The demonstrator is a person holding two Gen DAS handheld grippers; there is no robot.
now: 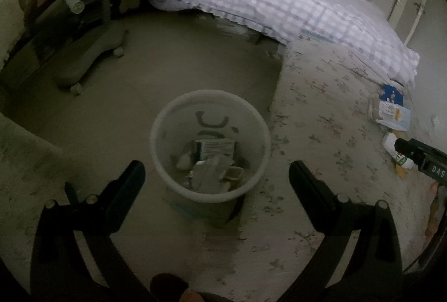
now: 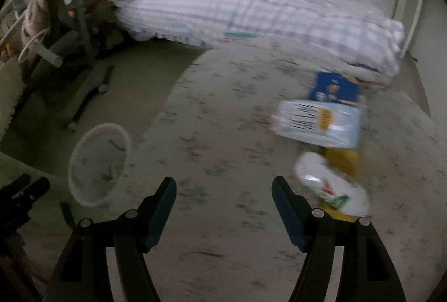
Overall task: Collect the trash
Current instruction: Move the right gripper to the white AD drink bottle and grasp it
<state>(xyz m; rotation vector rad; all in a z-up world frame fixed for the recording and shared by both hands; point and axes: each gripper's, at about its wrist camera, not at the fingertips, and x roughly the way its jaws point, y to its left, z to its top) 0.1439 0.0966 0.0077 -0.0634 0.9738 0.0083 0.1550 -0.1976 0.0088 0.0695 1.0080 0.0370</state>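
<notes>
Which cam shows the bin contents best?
Left wrist: it looks straight down into the bin, paper scraps visible inside. Right wrist shows the bin only obliquely at left, blurred, contents unreadable.

My left gripper [image 1: 217, 172]: matte black fingers, silver pivot screws. My right gripper [image 2: 224, 190]: black w/ dark blue pads [image 2: 282, 197], same screws; white "DAS" lettering on its body.

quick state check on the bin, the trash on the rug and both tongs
bin: upright, partly filled with trash
white bottle: lying on its side on the rug
blue packet: lying flat on the rug
left tongs: open, empty, above the bin
right tongs: open, empty
</notes>
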